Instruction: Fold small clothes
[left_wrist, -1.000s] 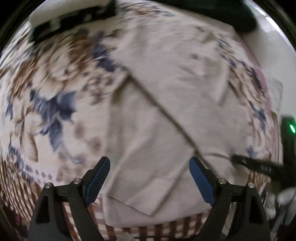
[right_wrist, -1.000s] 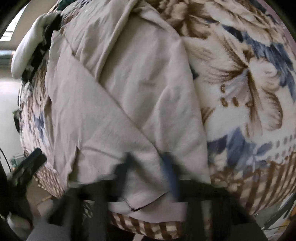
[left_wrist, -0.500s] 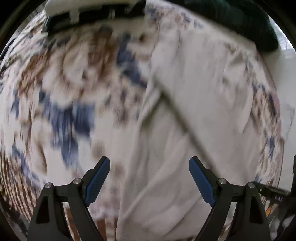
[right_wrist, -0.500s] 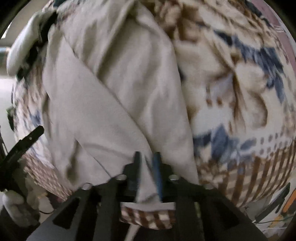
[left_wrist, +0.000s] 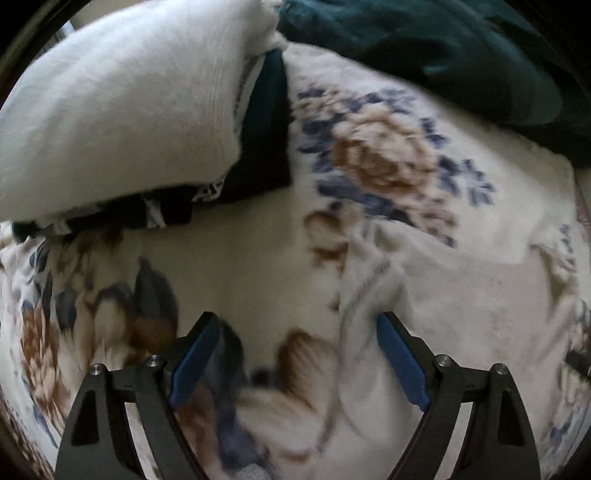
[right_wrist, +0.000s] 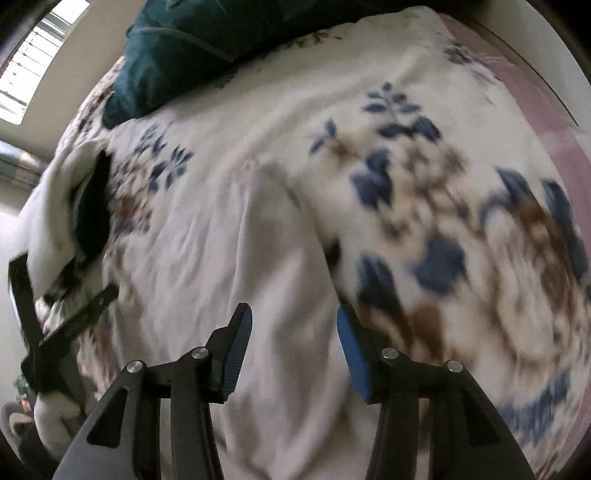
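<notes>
My left gripper (left_wrist: 297, 354) is spread wide and holds nothing; its jaws frame the blanket (left_wrist: 258, 258) at lower centre of the left view, with the garment (left_wrist: 461, 314) lying just right of the right-hand pad, its stitched hem running up from that pad. My right gripper (right_wrist: 293, 343) is also apart, though less widely, and nothing is between the pads; the garment (right_wrist: 240, 240) fills the centre and lower centre of the right view, directly ahead of the jaws and flat on the blanket (right_wrist: 461, 221). I judge both grippers are positioned over the cloth's near portion so that each can take an edge for a fold; neither grips it at present. Motion blur obscures the folds, so I cannot tell how far folding has progressed. A white pillow (left_wrist: 118, 110) occupies the upper left of the left view, with dark cloth (left_wrist: 266, 129) beneath it and a teal cushion (left_wrist: 443, 48) across the upper right. My left gripper (right_wrist: 55, 314) shows at the left edge of the right view.
</notes>
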